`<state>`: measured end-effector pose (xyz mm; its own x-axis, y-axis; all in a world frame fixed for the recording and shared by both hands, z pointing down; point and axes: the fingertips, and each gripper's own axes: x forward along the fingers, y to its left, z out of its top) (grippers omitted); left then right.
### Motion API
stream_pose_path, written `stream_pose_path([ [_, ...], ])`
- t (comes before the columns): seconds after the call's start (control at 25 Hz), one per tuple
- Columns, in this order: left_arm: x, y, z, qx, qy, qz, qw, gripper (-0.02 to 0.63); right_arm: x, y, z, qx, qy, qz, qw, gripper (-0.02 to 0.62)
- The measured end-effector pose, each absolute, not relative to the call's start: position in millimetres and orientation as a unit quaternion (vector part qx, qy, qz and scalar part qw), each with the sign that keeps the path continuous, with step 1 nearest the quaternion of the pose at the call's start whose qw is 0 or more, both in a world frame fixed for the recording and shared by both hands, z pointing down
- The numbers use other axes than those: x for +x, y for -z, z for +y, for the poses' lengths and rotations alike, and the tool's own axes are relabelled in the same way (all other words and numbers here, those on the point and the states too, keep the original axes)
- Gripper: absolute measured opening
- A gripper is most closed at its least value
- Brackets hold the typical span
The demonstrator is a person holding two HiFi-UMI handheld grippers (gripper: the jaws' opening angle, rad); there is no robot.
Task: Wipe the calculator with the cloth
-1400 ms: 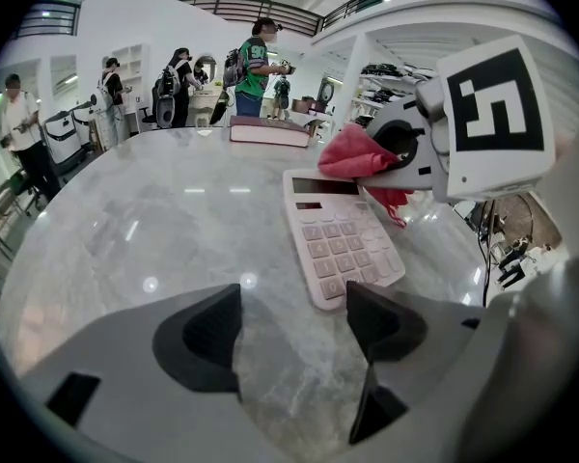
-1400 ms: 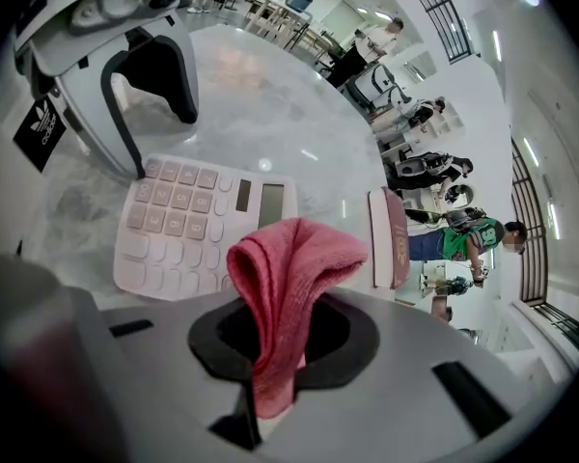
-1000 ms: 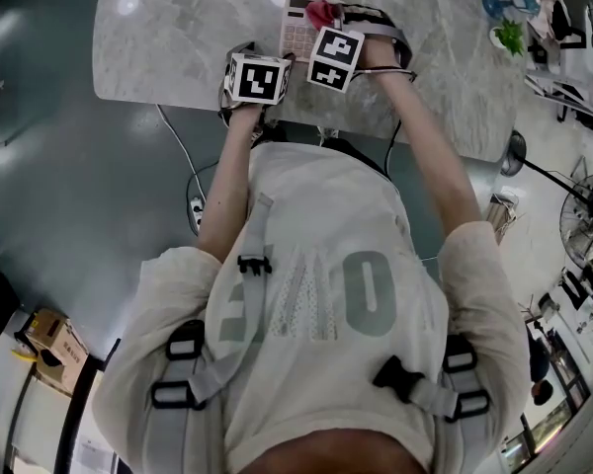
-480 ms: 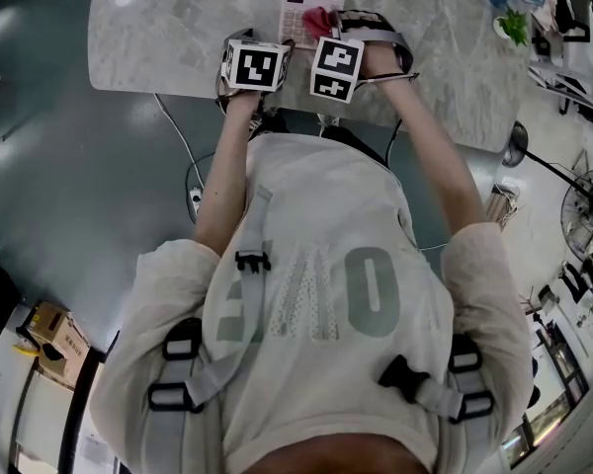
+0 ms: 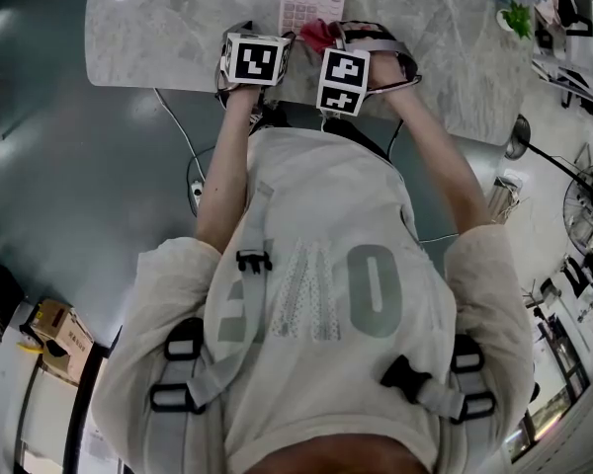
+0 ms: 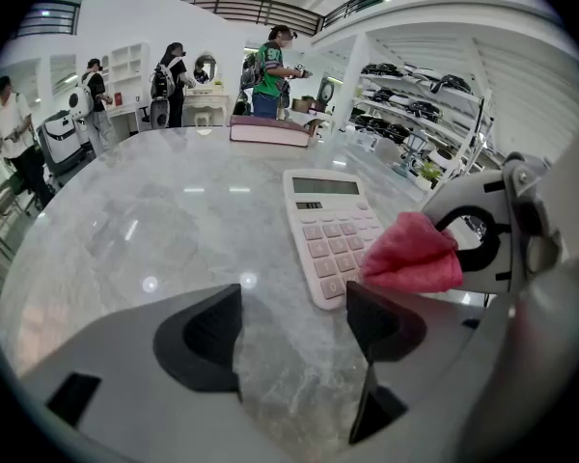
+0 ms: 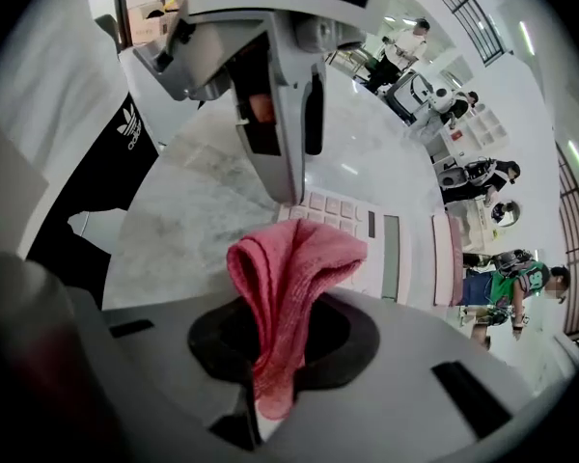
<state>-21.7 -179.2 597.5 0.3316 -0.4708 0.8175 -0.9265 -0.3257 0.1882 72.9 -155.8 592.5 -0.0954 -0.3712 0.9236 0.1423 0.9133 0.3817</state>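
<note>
Right gripper (image 7: 282,343) clamps pink cloth (image 7: 294,263); calculator (image 7: 352,222) lies just ahead, long axis crosswise to jaws; left gripper (image 6: 291,326) gapes empty.

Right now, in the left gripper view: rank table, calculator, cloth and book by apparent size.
1. marble table
2. calculator
3. red cloth, bunched up and overlapping the calculator's edge
4. book, which lies at the table's far end, so distance may be shrinking it; its true size is unsure

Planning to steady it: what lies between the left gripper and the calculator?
Only bare marble tabletop separates the open left gripper from the calculator, per the left gripper view.
</note>
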Motion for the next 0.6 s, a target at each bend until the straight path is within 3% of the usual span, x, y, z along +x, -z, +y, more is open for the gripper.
stream_pose_path([
  [0.6, -23.0, -597.3, -179.1, 0.742, -0.333, -0.471, 0.342, 0.342, 71.5, -595.6, -137.1, 0.052, 0.195, -0.717, 0.668, 0.057],
])
